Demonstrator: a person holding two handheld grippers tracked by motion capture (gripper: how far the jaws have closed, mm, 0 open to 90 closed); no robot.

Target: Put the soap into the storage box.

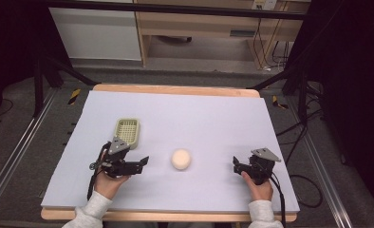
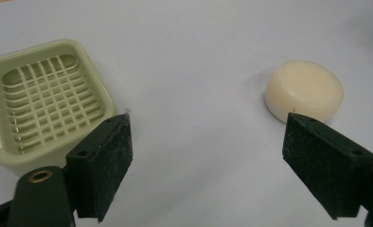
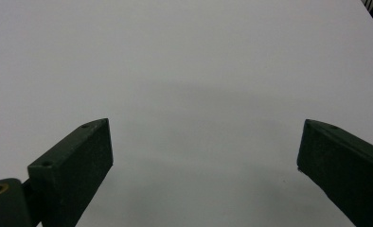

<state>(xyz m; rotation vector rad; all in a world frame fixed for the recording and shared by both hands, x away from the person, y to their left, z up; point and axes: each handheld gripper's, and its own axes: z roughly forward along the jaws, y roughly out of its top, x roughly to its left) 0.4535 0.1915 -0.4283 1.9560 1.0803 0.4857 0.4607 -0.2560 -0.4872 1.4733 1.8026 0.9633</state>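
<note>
- Round cream soap point(image 1: 181, 159) on the white table point(image 1: 213, 118), near the middle, between both grippers.
- Green soap dish point(image 1: 127, 131) far-left of it, empty.
- Left gripper point(image 1: 140, 164) just left of soap, jaws spread wide, holding nothing.
- Right gripper point(image 1: 237, 166) well right, jaws spread too.

Both grippers black: left gripper point(image 1: 136, 166), right gripper point(image 1: 238, 165), each topped with a grey triangular plate, black cable trailing; jaws have textured pads, small screw holes, brass rivet; sleeves light grey

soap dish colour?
Pale green soap dish with a slotted grid floor; clearest in the left gripper view.
</note>
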